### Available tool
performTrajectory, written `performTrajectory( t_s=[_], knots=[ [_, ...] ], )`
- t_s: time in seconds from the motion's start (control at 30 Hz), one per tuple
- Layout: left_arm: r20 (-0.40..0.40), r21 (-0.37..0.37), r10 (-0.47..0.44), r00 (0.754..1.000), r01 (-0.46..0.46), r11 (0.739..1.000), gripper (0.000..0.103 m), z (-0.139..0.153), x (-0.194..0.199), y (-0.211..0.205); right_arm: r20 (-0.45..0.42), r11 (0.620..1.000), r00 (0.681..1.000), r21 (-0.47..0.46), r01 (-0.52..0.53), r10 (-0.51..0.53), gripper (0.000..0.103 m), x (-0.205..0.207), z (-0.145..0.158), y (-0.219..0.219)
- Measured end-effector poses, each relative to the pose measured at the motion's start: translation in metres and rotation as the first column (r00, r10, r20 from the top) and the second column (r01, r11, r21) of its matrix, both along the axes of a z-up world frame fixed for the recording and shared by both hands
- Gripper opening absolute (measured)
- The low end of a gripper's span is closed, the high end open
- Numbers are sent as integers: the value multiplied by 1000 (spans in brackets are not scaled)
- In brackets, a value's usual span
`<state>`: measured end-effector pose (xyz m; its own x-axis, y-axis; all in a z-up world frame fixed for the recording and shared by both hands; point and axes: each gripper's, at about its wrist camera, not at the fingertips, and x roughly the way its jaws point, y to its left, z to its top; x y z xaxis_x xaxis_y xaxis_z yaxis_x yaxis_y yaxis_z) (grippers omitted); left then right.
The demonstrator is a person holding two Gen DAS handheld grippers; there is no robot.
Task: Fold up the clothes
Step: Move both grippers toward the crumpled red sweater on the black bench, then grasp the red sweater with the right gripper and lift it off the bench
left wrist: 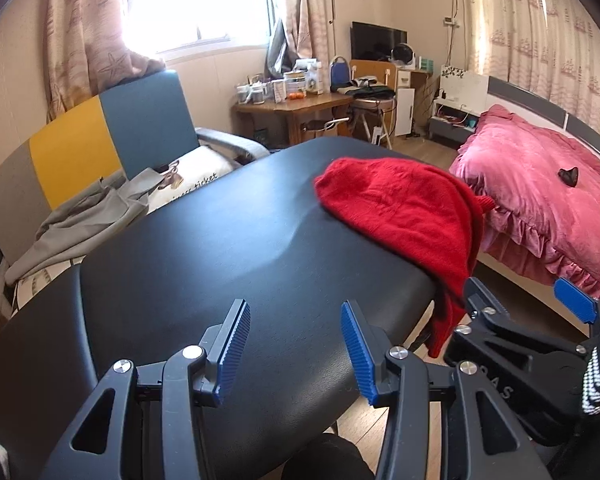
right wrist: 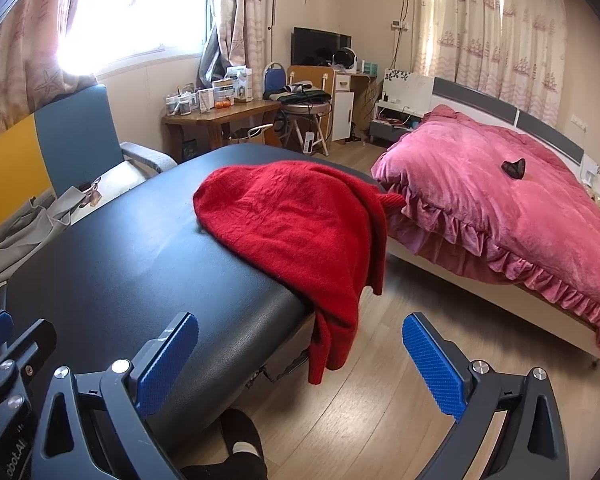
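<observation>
A red knitted sweater [left wrist: 400, 208] [right wrist: 300, 224] lies bunched on the right side of a black padded table [left wrist: 220, 248] [right wrist: 120, 264], with part of it hanging over the near right edge toward the floor. My left gripper [left wrist: 296, 320] is open above the table's near end, well short of the sweater, with nothing between its blue pads. My right gripper [right wrist: 300, 332] is open too, near the table's corner, with the sweater's hanging part just beyond its fingers. The right gripper [left wrist: 528, 300] also shows at the right in the left wrist view.
A bed with a pink ruffled quilt [right wrist: 500, 208] stands close to the table's right side. To the left is a yellow and blue chair [left wrist: 112, 136] with grey clothes [left wrist: 84, 220] on it. A cluttered wooden desk [right wrist: 220, 114] is at the back. A person's foot in a dark sock [right wrist: 236, 444] is below.
</observation>
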<state>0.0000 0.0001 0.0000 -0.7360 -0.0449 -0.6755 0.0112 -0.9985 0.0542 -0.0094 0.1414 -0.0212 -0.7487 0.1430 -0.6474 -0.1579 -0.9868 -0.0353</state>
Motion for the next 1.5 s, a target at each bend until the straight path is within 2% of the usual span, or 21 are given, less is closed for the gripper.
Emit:
performTrajectory(
  t_s=[0.13, 0.2, 0.23, 0.3, 0.33, 0.37, 0.47, 0.53, 0.57, 0.6, 0.67, 0.7, 0.77, 0.9, 1.0, 1.07, 1.17, 1.23, 1.3, 1.37, 1.5],
  knots=[
    [3, 4, -3, 1000, 3, 1000, 52, -1, 4, 3, 43, 996, 996, -44, -72, 74, 103, -4, -12, -8],
    [42, -4, 42, 998, -42, 999, 54, -20, 10, -11, 64, 992, 992, -67, -108, 112, 98, -6, -17, -12],
    [75, -21, 72, 995, -70, 997, 55, -32, 11, -20, 73, 989, 989, -78, -125, 131, 91, -7, -20, -14],
    [170, -20, 90, 981, -88, 996, 55, -55, 9, -40, 163, 960, 960, -205, -191, 226, 48, -17, -39, -15],
    [205, -16, 97, 974, -96, 995, 55, -67, 12, -53, 216, 934, 936, -290, -210, 278, 43, -25, -50, -12],
    [235, -17, 112, 966, -111, 994, 55, -80, 16, -70, 208, 924, 930, -305, -232, 302, 42, -33, -48, -10],
    [311, -15, 169, 935, -173, 985, 55, -113, 13, -108, 138, 907, 925, -293, -303, 354, 44, -58, -33, -3],
    [346, 10, 214, 913, -231, 973, 54, -131, 18, -139, 69, 897, 920, -264, -356, 385, 73, -79, -18, 1],
    [364, 26, 234, 902, -260, 965, 54, -139, 20, -155, 19, 893, 916, -235, -385, 400, 102, -92, -7, 2],
    [379, 49, 252, 891, -291, 955, 55, -144, 22, -169, -11, 891, 911, -206, -405, 411, 103, -108, 2, 2],
    [373, 99, 270, 888, -327, 940, 56, -148, 26, -192, 51, 896, 901, -147, -420, 431, 103, -145, 3, -2],
    [376, 77, 289, 881, -340, 937, 56, -150, 27, -199, 117, 913, 906, -95, -398, 407, 103, -168, 0, -4],
    [373, 62, 307, 876, -354, 933, 57, -155, 29, -213, 165, 940, 926, -57, -335, 340, 103, -206, -6, 9],
    [369, 73, 306, 877, -355, 932, 64, -163, 32, -229, 181, 975, 965, -154, -160, 187, 103, -260, -24, 53],
    [376, 61, 335, 864, -384, 921, 81, -171, 36, -242, 224, 982, 969, -180, -58, 99, 103, -293, -45, 78],
    [392, 110, 341, 854, -412, 905, 90, -178, 40, -259, 313, 983, 947, -181, -12, 69, 103, -315, -76, 89],
    [403, 145, 336, 851, -422, 895, 92, -188, 50, -281, 446, 973, 895, -209, 99, 5, 103, -322, -123, 101],
    [400, 141, 336, 852, -420, 897, 92, -192, 54, -291, 404, 982, 915, -175, 70, 7, 88, -318, -118, 91],
    [397, 145, 334, 855, -418, 897, 93, -198, 64, -304, 366, 995, 930, -98, 4, 32, 47, -311, -107, 67],
    [393, 150, 331, 858, -414, 898, 93, -203, 72, -317, 337, 998, 940, -16, -59, 61, 20, -305, -97, 39],
    [386, 160, 326, 863, -410, 898, 93, -216, 110, -321, 275, 986, 948, 9, -168, 159, 11, -290, -77, -26]
  ],
)
